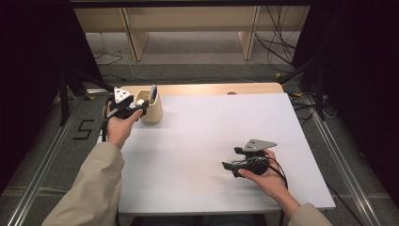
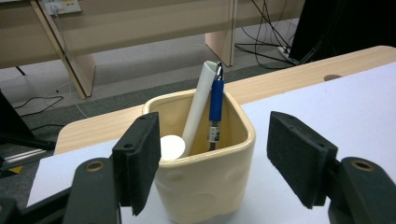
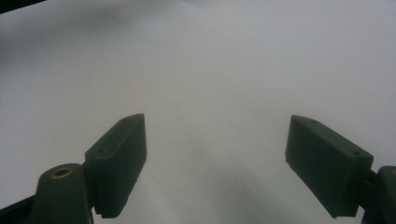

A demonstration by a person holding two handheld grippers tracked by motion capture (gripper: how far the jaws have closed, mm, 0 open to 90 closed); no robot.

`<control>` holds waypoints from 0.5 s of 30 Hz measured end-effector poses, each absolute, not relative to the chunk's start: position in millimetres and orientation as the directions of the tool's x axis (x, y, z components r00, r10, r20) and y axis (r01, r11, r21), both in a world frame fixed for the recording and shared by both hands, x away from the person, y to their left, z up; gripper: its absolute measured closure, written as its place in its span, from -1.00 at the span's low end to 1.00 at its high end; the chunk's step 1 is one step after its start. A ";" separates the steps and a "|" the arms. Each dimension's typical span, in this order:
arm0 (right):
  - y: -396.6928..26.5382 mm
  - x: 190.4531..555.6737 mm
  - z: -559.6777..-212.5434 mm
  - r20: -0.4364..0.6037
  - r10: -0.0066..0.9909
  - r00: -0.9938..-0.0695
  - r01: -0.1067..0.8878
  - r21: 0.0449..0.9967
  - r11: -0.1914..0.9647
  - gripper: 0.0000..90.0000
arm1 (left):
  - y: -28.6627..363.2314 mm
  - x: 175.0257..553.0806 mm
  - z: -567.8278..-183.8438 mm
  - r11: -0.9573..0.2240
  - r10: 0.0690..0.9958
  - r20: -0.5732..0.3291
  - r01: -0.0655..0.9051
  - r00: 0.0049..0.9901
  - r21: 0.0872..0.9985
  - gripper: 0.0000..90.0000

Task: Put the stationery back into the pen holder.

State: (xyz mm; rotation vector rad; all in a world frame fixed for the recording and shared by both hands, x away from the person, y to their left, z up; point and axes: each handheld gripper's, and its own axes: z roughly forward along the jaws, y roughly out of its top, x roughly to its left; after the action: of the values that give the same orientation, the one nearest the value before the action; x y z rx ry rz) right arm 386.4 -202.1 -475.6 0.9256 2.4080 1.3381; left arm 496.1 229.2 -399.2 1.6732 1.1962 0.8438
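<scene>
Cup (image 2: 205,163) sits at the far-left corner of the white worktop (image 1: 211,141), upright, cream, with a white marker (image 2: 198,105) and a blue pen (image 2: 215,100) leaning inside against its far wall, plus a white round cap (image 2: 172,147) low on the near side.

My left gripper (image 2: 215,163) is spread wide around the cup — the left pad sits right at the cup's wall, can't tell if it touches; the right pad is well clear. Nothing gripped.

Risks as I see them:
- The left pad could drag the cup's rim if I pull away crooked — a tall load leaning off-centre makes it easy to tip.
- The cup is close to the worktop's far-left edge; a shove outward could send it off.
- The pen and marker stick above the cup's rim — a swing over the cup could hook them out.

Right gripper (image 3: 215,163) is parked well away from the cup over bare worktop, jaws apart and empty. No threat from there.
</scene>
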 end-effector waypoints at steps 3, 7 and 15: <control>-202.1 386.4 -475.6 0.096 0.628 -0.773 0.412 0.828 0.380 -0.52 | 227.7 493.3 -397.8 -0.146 0.950 0.032 0.348 0.310 0.926 -0.23; -202.1 386.4 -475.6 0.095 0.627 -0.773 0.411 0.828 0.381 -0.52 | 224.8 489.3 -396.7 -0.154 0.945 0.032 0.354 0.326 0.922 -0.26; -201.9 386.4 -475.5 0.095 0.629 -0.771 0.411 0.830 0.378 -0.52 | 217.7 480.1 -396.6 -0.174 0.924 0.020 0.375 0.381 0.911 -0.31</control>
State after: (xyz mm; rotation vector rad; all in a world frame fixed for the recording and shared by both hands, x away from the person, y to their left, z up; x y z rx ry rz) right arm 386.4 -201.9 -475.5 0.9254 2.4017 1.3423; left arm 480.1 217.7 -396.6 1.7375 1.1472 0.7636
